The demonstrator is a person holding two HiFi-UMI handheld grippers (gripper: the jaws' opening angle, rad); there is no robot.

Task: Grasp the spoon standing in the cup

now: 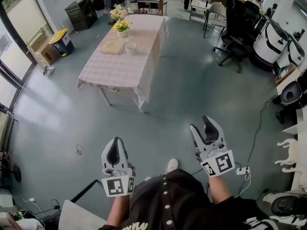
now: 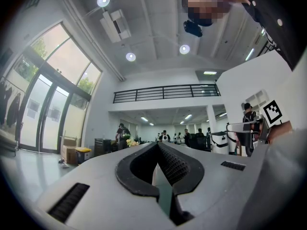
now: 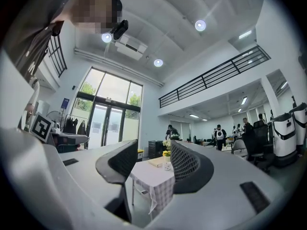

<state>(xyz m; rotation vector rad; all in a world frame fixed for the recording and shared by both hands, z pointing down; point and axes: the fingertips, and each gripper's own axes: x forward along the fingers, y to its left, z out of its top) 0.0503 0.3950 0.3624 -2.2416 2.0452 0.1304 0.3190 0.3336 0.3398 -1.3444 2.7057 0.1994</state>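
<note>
Both stand far from the tabletop [image 1: 120, 71] cup [image 1: 130, 48] (spoon indistinct): left gripper [image 1: 115, 141] fingers [image 2: 180, 164] pressed together, right gripper's [image 1: 199, 123] spread, empty; approaching seems next.

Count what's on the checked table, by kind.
Flower bunches: 2
Cup: 1
Flat tan board: 1
Total: 4

open office-lab hall; office chairs [image 1: 235, 35], mezzanine railing [image 2: 163, 92], white machines [image 1: 271, 40]
</note>
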